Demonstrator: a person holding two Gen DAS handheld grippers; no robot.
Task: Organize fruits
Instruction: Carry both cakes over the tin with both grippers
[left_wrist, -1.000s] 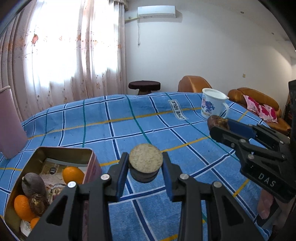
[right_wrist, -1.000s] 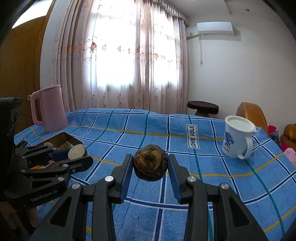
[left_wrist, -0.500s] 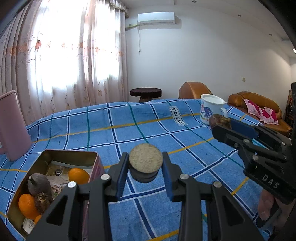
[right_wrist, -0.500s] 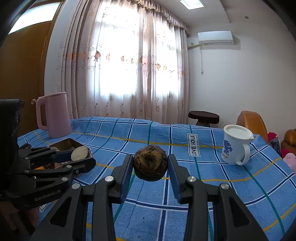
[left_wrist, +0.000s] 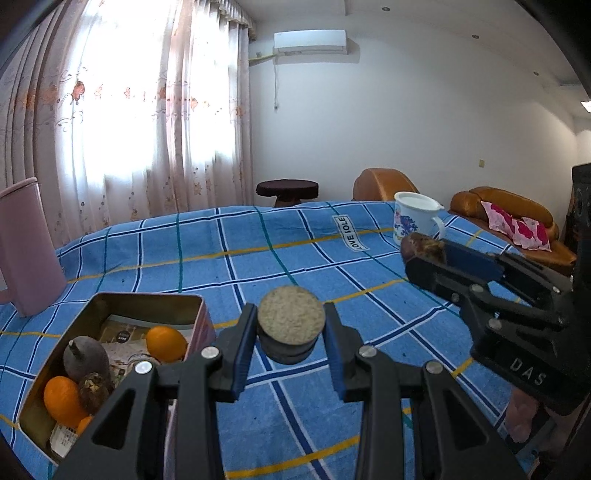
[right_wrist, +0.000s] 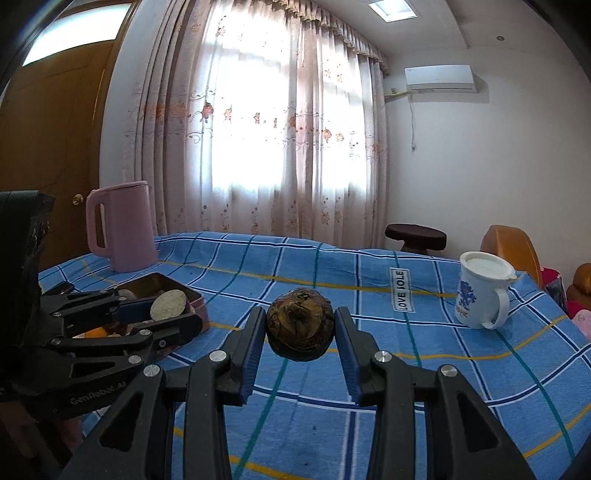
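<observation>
My left gripper (left_wrist: 291, 334) is shut on a round fruit with a flat tan top (left_wrist: 291, 320), held above the blue checked cloth just right of an open tin box (left_wrist: 155, 300). The tin holds oranges (left_wrist: 166, 344) and dark fruits (left_wrist: 85, 359). My right gripper (right_wrist: 300, 326) is shut on a dark brown round fruit (right_wrist: 300, 324), held above the cloth. The right gripper also shows in the left wrist view (left_wrist: 424, 254), and the left gripper in the right wrist view (right_wrist: 173, 314).
A pink jug (right_wrist: 123, 225) stands at the far left of the table. A white mug with blue print (right_wrist: 480, 295) stands at the far right. A "LOVE" label (right_wrist: 400, 290) lies on the cloth. A sofa (left_wrist: 509, 221) and stool (left_wrist: 287, 190) stand beyond.
Both grippers have risen and tilted upward with their fruits still gripped; the table sits lower in both views and more wall and ceiling shows.
</observation>
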